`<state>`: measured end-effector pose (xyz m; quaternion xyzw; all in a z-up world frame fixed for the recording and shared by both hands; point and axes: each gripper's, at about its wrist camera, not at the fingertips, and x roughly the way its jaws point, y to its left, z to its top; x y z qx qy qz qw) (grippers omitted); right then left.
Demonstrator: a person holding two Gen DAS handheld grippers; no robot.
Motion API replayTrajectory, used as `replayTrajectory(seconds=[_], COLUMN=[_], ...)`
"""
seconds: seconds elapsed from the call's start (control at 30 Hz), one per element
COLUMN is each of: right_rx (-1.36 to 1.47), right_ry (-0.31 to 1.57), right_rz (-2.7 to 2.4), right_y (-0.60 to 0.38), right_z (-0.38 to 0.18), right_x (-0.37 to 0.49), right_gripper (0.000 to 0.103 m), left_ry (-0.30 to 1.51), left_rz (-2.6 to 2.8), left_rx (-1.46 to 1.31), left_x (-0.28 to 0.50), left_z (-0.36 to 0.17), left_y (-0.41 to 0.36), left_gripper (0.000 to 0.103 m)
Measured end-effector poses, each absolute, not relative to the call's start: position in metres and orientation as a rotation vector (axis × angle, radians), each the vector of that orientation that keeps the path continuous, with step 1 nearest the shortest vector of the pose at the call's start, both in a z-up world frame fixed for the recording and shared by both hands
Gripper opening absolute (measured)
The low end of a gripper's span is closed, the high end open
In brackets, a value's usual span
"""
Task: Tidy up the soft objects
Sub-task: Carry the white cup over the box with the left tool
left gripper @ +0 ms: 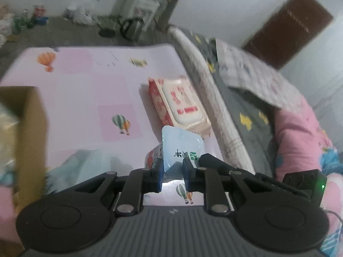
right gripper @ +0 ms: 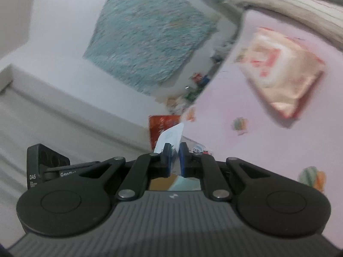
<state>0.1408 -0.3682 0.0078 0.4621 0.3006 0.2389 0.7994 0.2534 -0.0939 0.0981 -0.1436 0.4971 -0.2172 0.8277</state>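
Both grippers hold the same light blue packet, each by one end. Between the blue pads of the left gripper [left gripper: 173,172] the light blue packet [left gripper: 182,145] is pinched at its near edge; its sealed top fans out beyond the fingertips, dark and green print showing on its face. Left of those fingers stands a cardboard box [left gripper: 30,132]; ahead of them spreads the pink balloon-print mat [left gripper: 85,90]. On the mat, just past the packet and a little to the right, lies a red-and-cream wet wipes pack [left gripper: 180,107], alongside the grey quilt [left gripper: 242,98] at the right. The right gripper [right gripper: 174,157] is closed thinly on the packet's other end, whose pale corner pokes out beyond its fingertips, while the blurred wipes pack lies up to their right.
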Motion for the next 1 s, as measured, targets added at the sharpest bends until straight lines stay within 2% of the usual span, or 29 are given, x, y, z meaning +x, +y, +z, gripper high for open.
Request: replayTrajectory(seconds=[0.27, 0.43, 0.57, 0.73, 1.0], right_rx=[0.884, 0.843, 0.808, 0.766, 0.624], right_ry=[0.667, 0.725, 0.8, 0.948, 1.1], right_rz=[0.712, 0.825, 0.873, 0.869, 0.803], right_y=[-0.274, -0.207, -0.16, -0.127, -0.105], right_z=[0.072, 0.09, 0.089, 0.062, 0.034], right_x=[0.123, 0.108, 0.095, 0.077, 0.074], right_gripper=[0.007, 0.007, 0.007, 0.008, 0.008], left_ry=[0.904, 0.859, 0.865, 0.903, 0.981], left_rz=[-0.338, -0.238, -0.169, -0.122, -0.09], left_rx=[-0.412, -0.493, -0.567, -0.654, -0.767], left_x=[0.177, 0.132, 0.103, 0.077, 0.065], left_z=[0.144, 0.147, 0.129, 0.092, 0.029], left_y=[0.01, 0.075, 0.117, 0.153, 0.17], left_gripper=[0.019, 0.02, 0.02, 0.018, 0.018])
